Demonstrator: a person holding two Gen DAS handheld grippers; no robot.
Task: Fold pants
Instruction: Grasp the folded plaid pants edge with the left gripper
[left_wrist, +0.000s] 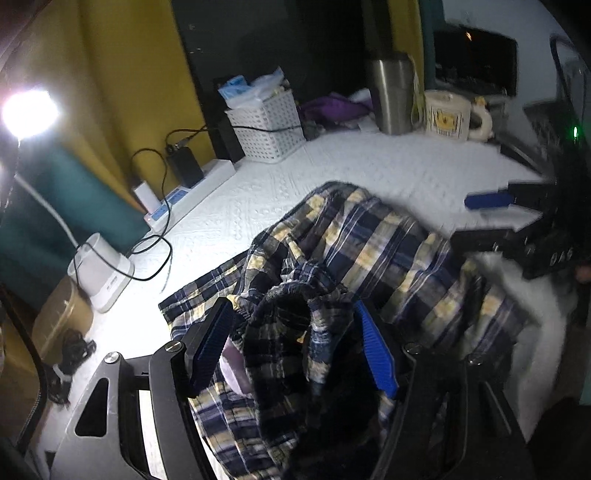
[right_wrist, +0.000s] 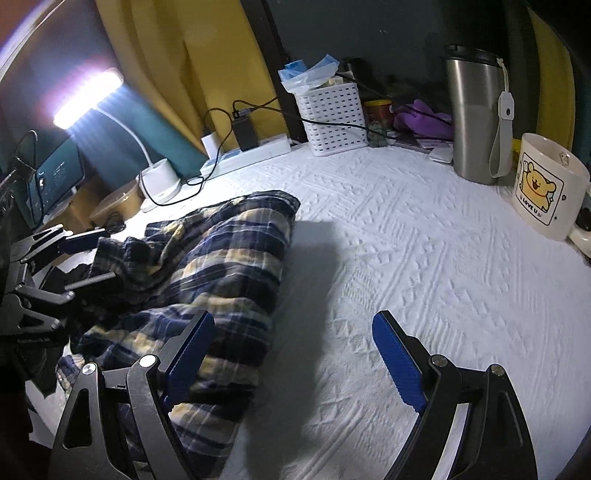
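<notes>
Between the left gripper (left_wrist: 291, 345)'s parted blue pads bunches the plaid pants (left_wrist: 369, 236) — jaws wide, cloth loose, nothing pinched. Just right of that heap the right gripper (right_wrist: 291, 360) gapes empty over the white table cover (right_wrist: 424, 258) — best pinch one edge layer, then draw it flat.

Pants (right_wrist: 207, 266) lie on the table (right_wrist: 406, 258), mug (right_wrist: 546, 184) far right.
</notes>
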